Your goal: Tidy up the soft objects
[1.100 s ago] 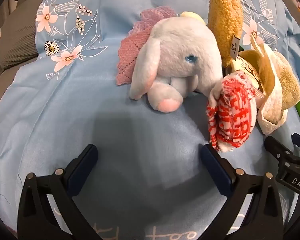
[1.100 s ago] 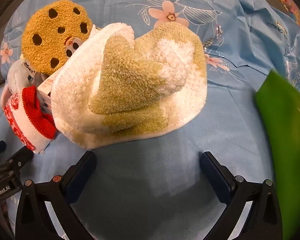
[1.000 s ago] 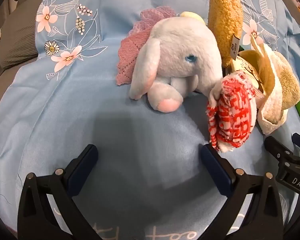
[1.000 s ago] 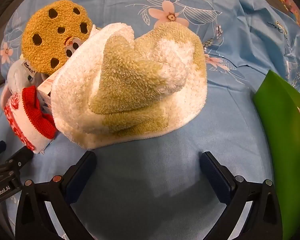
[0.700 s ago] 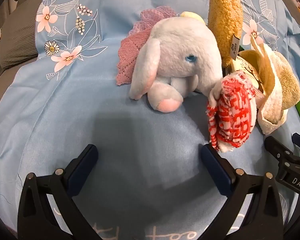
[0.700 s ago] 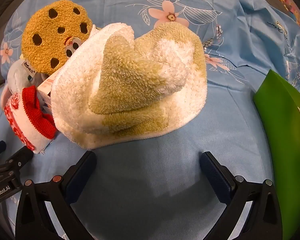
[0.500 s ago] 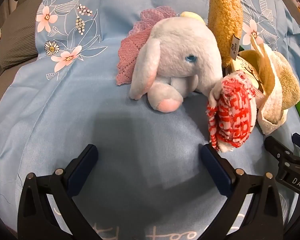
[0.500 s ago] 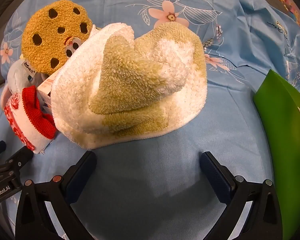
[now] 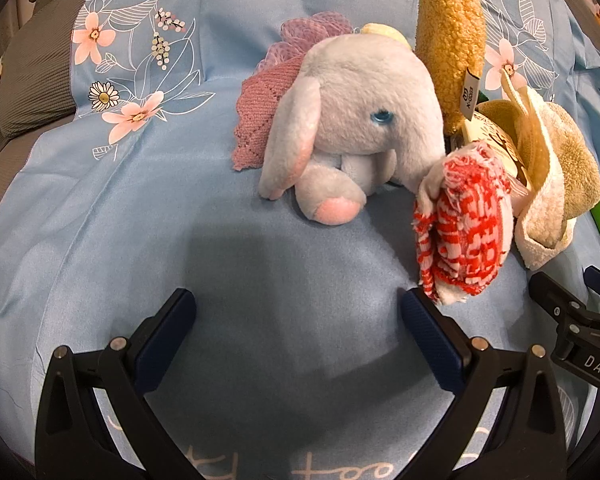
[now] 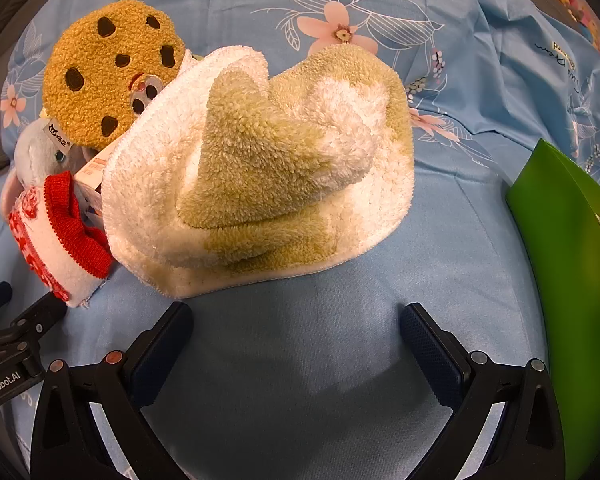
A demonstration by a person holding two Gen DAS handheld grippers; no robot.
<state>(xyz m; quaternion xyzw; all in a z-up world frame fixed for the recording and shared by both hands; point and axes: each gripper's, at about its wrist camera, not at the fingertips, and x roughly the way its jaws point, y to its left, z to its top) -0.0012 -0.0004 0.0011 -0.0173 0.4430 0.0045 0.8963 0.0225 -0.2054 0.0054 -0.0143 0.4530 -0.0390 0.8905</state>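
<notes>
On the blue floral bedsheet [image 9: 100,208] the soft things sit in one cluster ahead of both grippers. Farthest left lies a mauve knitted cloth [image 9: 260,120] with the plush elephant [image 9: 356,120] leaning on it, straight ahead of the left gripper [image 9: 296,316], whose jaws stand wide apart with nothing between them. Just right of the elephant, the red-and-white knitted sock [image 9: 464,224] nearly touches that gripper's right finger. Behind it stands the cookie plush [image 10: 108,72], edge-on to the left camera. Next comes the crumpled cream-and-olive towel [image 10: 268,168], its long axis running across the right gripper's view, its near hem just beyond the right gripper [image 10: 296,320], likewise spread and empty. At the far right edge stands a green bin [image 10: 572,260], apart from the pile. By my reading the right gripper is nearer the towel, the left nearer the elephant and sock; either needs only a short forward reach.
</notes>
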